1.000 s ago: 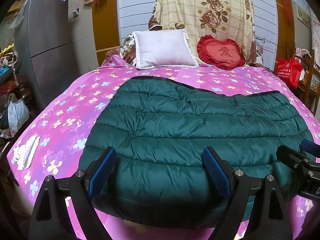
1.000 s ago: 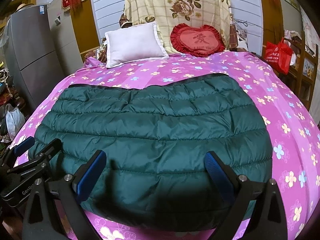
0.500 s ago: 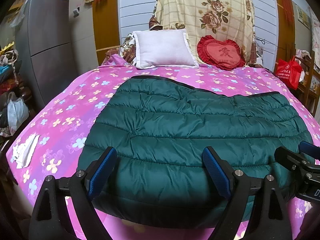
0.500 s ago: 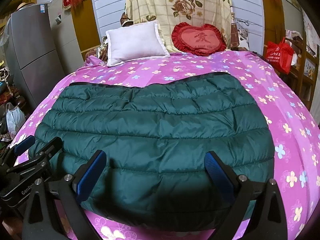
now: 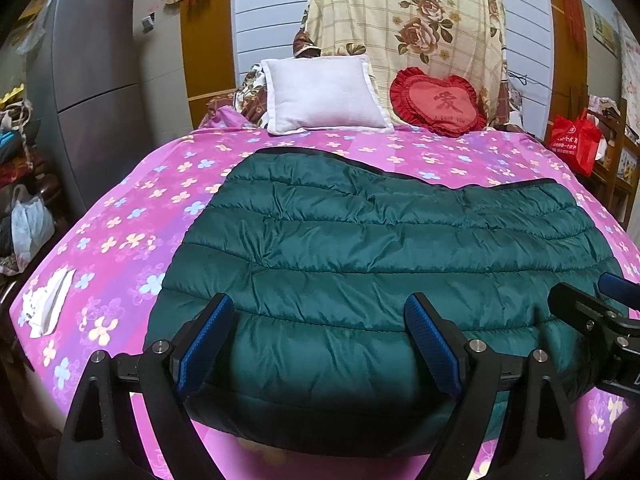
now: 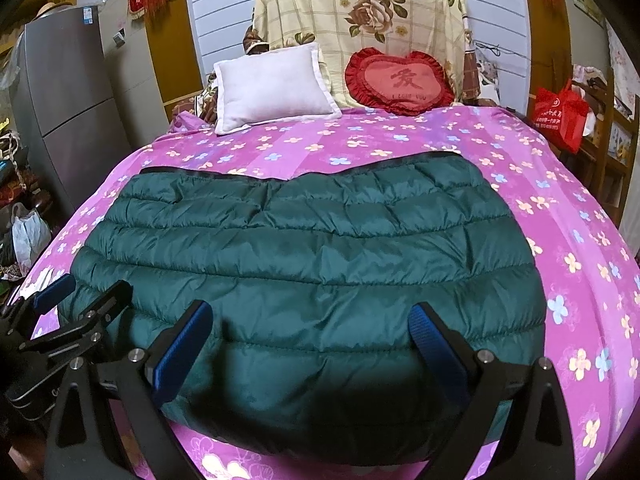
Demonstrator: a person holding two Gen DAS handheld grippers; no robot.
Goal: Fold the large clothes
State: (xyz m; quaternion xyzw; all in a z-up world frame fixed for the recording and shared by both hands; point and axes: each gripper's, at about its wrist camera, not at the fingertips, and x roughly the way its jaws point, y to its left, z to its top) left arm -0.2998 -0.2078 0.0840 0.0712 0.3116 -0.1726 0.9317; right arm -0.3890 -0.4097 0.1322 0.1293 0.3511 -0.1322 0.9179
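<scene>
A dark green quilted down jacket (image 5: 360, 256) lies folded flat on the pink flowered bed sheet (image 5: 132, 220); it also shows in the right wrist view (image 6: 304, 256). My left gripper (image 5: 320, 332) is open and empty, hovering over the jacket's near edge toward its left. My right gripper (image 6: 312, 340) is open and empty over the near edge toward its right. Each gripper shows in the other's view: the right gripper (image 5: 592, 312) at the right edge, the left gripper (image 6: 76, 300) at the left edge.
A white pillow (image 5: 324, 94) and a red heart cushion (image 5: 440, 104) lean at the head of the bed. A white cloth (image 5: 48, 300) lies at the bed's left edge. A grey fridge (image 5: 92, 88) stands left, a red bag (image 5: 576, 144) right.
Both grippers have drifted slightly back from the jacket and stay open. The jacket has not moved.
</scene>
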